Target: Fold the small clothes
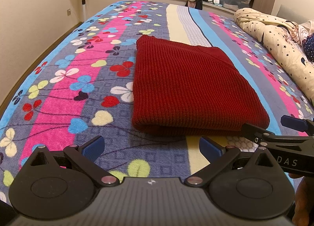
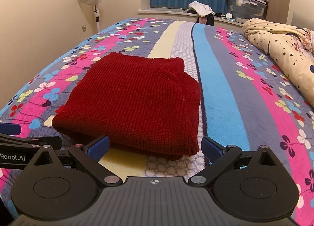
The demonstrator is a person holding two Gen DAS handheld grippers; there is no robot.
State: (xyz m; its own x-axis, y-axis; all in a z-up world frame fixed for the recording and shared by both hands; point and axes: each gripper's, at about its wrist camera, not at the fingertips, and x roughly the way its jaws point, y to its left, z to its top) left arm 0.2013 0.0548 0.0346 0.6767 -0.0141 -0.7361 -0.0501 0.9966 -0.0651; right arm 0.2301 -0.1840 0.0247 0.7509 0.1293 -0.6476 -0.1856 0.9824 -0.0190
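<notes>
Left wrist view gave us the red knitted sweater (image 1: 188,86) lying folded into a thick rectangle on the bed (image 1: 58,96), over its flowered blanket, just ahead of both tools. Our left claw (image 1: 151,148) stood released, its blue pads spread wide and empty, short of the near folded edge. In the right wrist view our right claw (image 2: 155,147) was likewise released and held nothing, its pads either side of the sweater's near right corner (image 2: 188,147) without closing on it. A star-printed quilt (image 2: 278,45) lay bunched well apart at the right.

We judged the knit soft, bulky and light, limp enough to sag and unroll if lifted by a single layer. Its ribbed surface looked grippy, not slippery, and nothing about it was fragile. We judged the best hold to be at the two near corners, pinching all stacked layers together, one claw per corner, so the fold would keep its shape.
</notes>
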